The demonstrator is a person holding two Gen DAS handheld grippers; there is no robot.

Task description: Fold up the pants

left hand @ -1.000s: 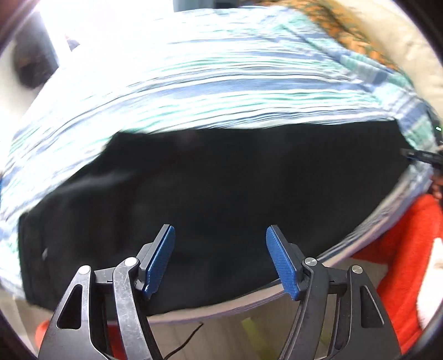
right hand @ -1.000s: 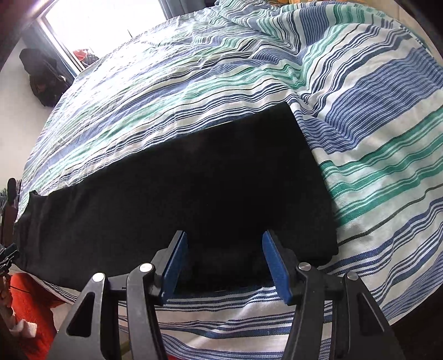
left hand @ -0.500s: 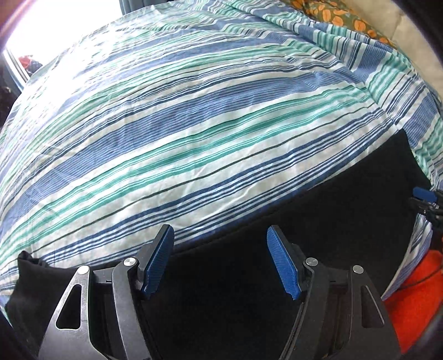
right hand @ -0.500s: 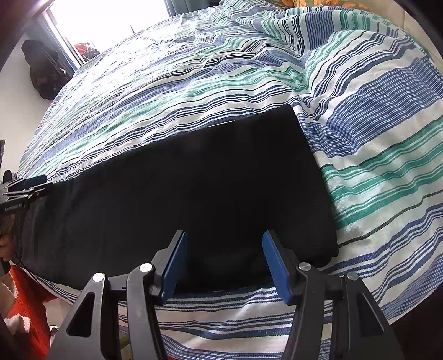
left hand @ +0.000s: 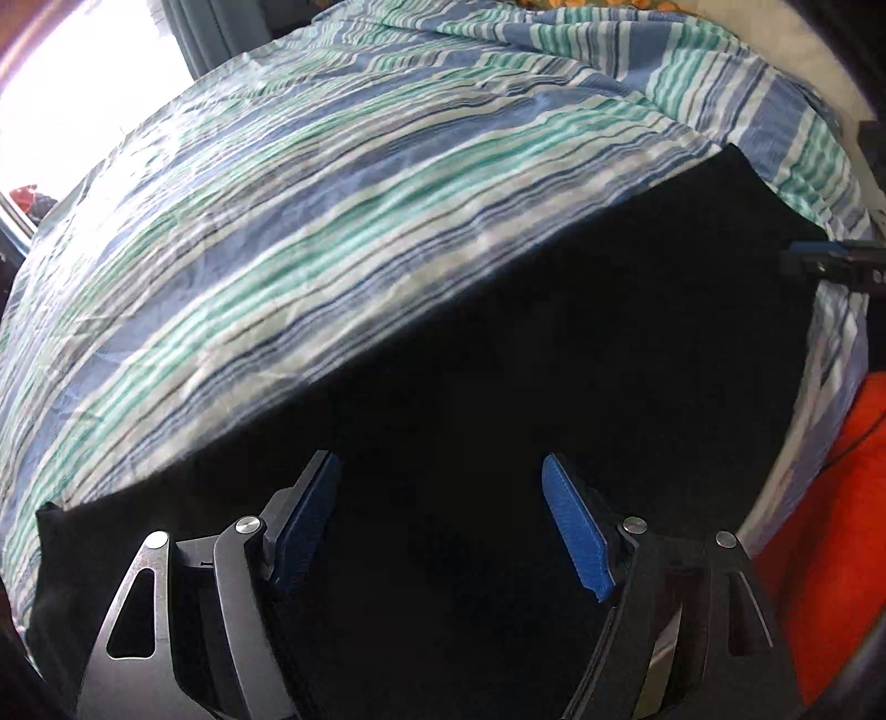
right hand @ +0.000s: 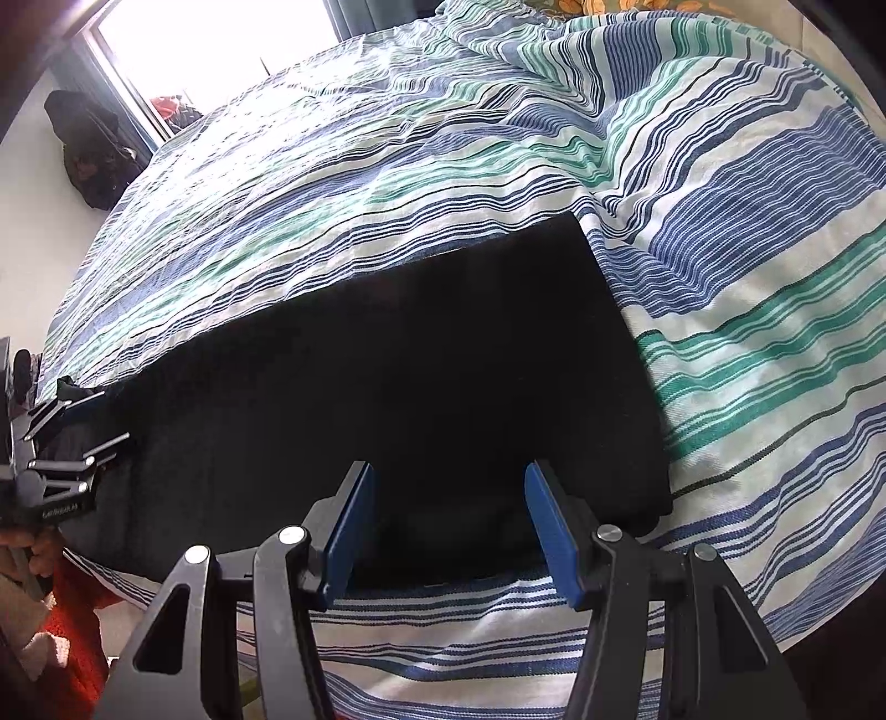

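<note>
Black pants (left hand: 554, 354) lie flat in a long band along the near edge of a bed, also in the right wrist view (right hand: 421, 365). My left gripper (left hand: 443, 520) is open and empty, low over the pants' left end. My right gripper (right hand: 448, 526) is open and empty, over the near edge of the pants' right end. The left gripper shows at the left edge of the right wrist view (right hand: 61, 443). The right gripper's tip shows at the right edge of the left wrist view (left hand: 825, 263).
The bed has a blue, green and white striped cover (right hand: 747, 266), rumpled at the far right. An orange-red cloth (left hand: 830, 531) shows below the bed's near edge. A bright window (right hand: 221, 44) and a dark bag (right hand: 94, 155) are beyond the bed.
The left gripper swung from the bed's edge forward over the cover, then settled low over the pants' left end. The right gripper has stayed nearly still. Both stay open.
</note>
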